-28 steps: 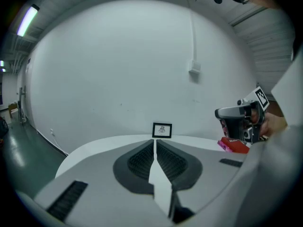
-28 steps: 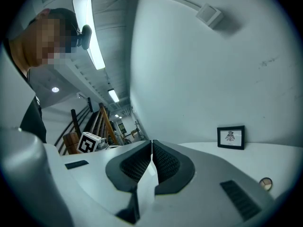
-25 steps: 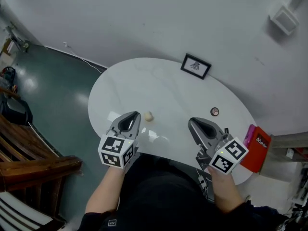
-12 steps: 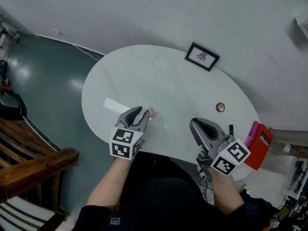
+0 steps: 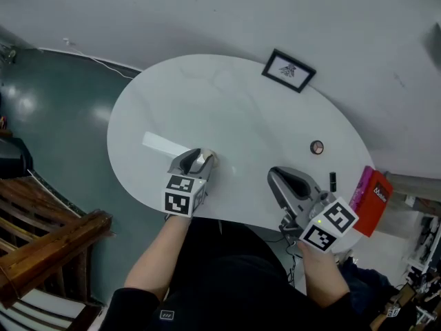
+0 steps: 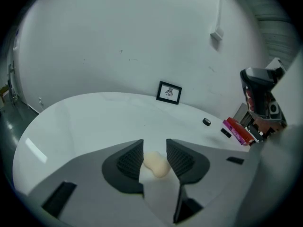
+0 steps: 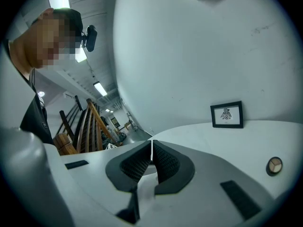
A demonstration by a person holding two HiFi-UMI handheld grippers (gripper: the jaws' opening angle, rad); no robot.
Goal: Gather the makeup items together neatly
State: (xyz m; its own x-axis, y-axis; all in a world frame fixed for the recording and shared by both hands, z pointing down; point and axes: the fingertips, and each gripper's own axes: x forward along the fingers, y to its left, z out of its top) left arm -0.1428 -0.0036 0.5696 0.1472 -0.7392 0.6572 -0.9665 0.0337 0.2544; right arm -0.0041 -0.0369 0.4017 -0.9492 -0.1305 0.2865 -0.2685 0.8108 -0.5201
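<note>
Jaws of the left gripper [image 6: 154, 144] stand well apart and have just been opening; between them lies a cream, egg-shaped makeup sponge [image 6: 156, 165], resting on the white oval table [image 5: 227, 116]. The sponge fills most of the gap, with a ribbed pad close on each side of it, but neither pad squeezes it; whether either one brushes its surface cannot be told. In the head view this gripper sits low over the near-left part of the table, angled downward, with the sponge just showing past its tips.

The right gripper [image 7: 152, 148] has its two ribbed pads pressed together with nothing between them. It hangs above the near-right edge of the table, well apart from the left gripper, pointing across the tabletop.

Other small things lie toward the right end of the table: a round compact [image 5: 316, 147] on its own, a short black tube [image 5: 333, 181] nearer the edge, and just beside that tube a red and pink box [image 5: 373, 200] at the very rim. A black picture frame [image 5: 288, 71] stands at the far edge against the wall
</note>
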